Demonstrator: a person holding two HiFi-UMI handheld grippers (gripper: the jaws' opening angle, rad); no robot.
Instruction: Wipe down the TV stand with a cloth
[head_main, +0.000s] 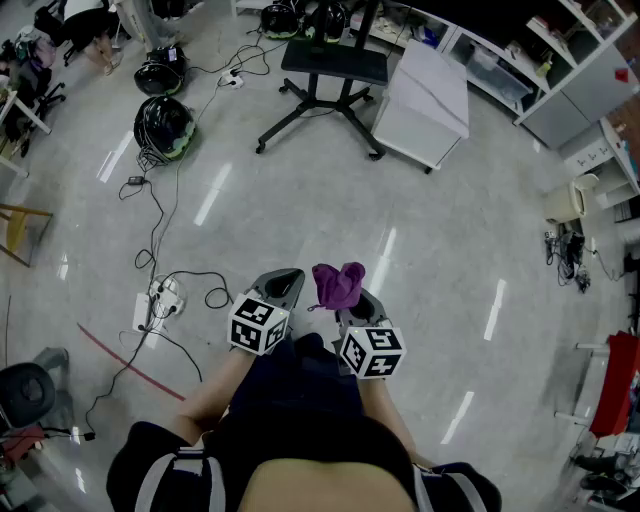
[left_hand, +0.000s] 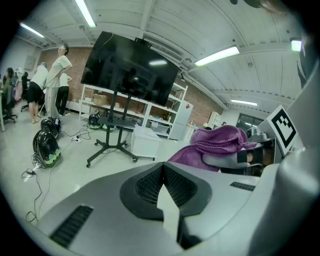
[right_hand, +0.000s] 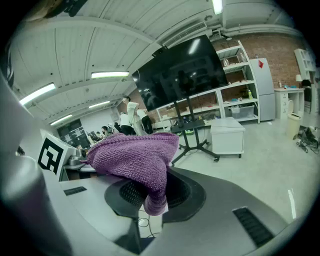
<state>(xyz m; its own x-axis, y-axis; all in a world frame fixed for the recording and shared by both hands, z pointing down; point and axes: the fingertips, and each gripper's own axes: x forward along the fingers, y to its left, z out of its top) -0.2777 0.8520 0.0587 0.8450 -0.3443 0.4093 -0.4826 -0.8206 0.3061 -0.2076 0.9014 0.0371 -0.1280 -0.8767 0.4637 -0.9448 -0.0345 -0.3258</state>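
Wiping has not begun. The person stands on the open floor with both grippers held close to the body, and the TV stand – a black post on splayed, wheeled legs with a small shelf, carrying a dark screen – is well apart from them, straight ahead.

The right gripper pinches the purple cloth: a fold is caught between its 2 jaws and the rest bunches up over the tips. The left gripper carries nothing; its jaws are pressed together at the tips, with only a sliver of floor showing behind them.

A white cabinet sits just beside the stand, and cables trail across the floor on the left.

By my reading, only the pick-up of the cloth is done – the walk to the stand and every pass over its shelf, post and legs are left.
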